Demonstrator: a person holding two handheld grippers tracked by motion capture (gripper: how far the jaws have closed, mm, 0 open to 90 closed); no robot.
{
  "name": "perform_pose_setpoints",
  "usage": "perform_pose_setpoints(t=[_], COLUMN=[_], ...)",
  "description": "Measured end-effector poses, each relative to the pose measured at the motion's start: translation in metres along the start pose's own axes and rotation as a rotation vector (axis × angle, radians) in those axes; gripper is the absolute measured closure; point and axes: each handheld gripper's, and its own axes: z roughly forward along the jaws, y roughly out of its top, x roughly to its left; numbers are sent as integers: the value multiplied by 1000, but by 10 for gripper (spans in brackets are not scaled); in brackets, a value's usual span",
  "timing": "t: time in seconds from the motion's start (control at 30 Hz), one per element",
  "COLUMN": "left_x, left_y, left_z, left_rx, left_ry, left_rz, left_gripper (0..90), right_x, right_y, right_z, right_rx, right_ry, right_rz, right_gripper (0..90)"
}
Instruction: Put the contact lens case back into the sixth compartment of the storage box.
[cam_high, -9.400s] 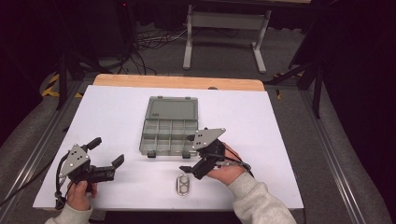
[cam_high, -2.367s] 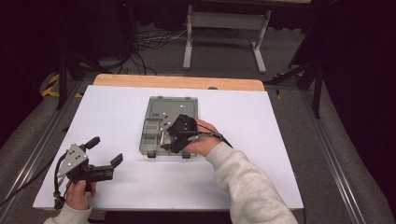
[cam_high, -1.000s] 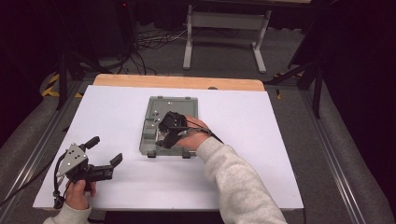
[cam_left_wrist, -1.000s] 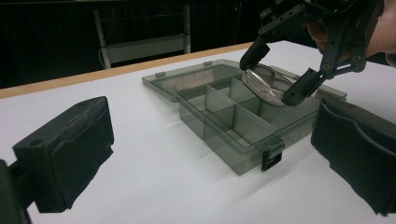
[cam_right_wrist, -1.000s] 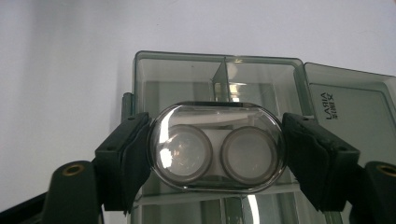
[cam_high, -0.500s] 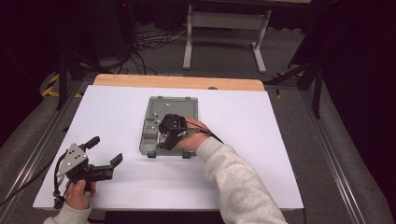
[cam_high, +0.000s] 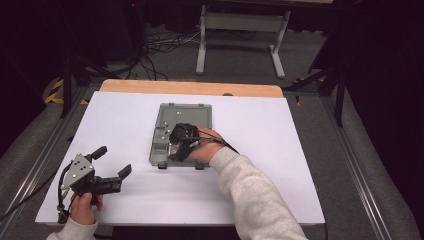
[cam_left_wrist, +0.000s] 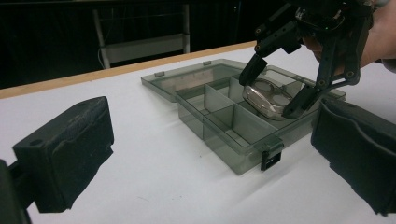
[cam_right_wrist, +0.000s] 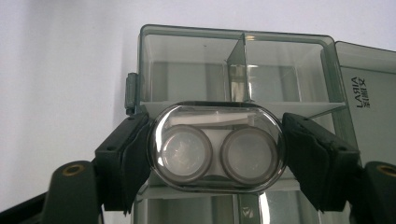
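A white table (cam_high: 280, 150) with a wooden far edge is standing in a dark room, with cables and a metal stand on the grey floor beyond it. A grey see-through compartment box (cam_high: 170, 135) is lying open near the middle of the table, its lid folded flat. The right gripper (cam_high: 179, 145) is reaching over the box, its jaws pinching a clear oval case (cam_right_wrist: 217, 147) by both ends, just above the compartments. The case is showing two round wells side by side. The left gripper (cam_high: 112, 167) is hovering near the table's front left corner, well apart from the box, its jaws spread wide and holding nothing.
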Motion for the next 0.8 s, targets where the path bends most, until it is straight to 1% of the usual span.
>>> perform_pose_setpoints(t=[0.63, 0.73, 0.8], left_x=[0, 0, 0], left_y=[0, 0, 0], left_z=[0, 0, 1], left_rx=[2, 4, 1], left_ry=[-2, -2, -1], left_rz=[-1, -2, -2], left_gripper=[1, 1, 1], right_x=[-1, -1, -1], right_y=[-1, -1, -2], right_z=[2, 1, 1], right_rx=[7, -1, -5], right_ry=[14, 13, 12], right_rz=[0, 3, 7], right_gripper=[265, 218, 211])
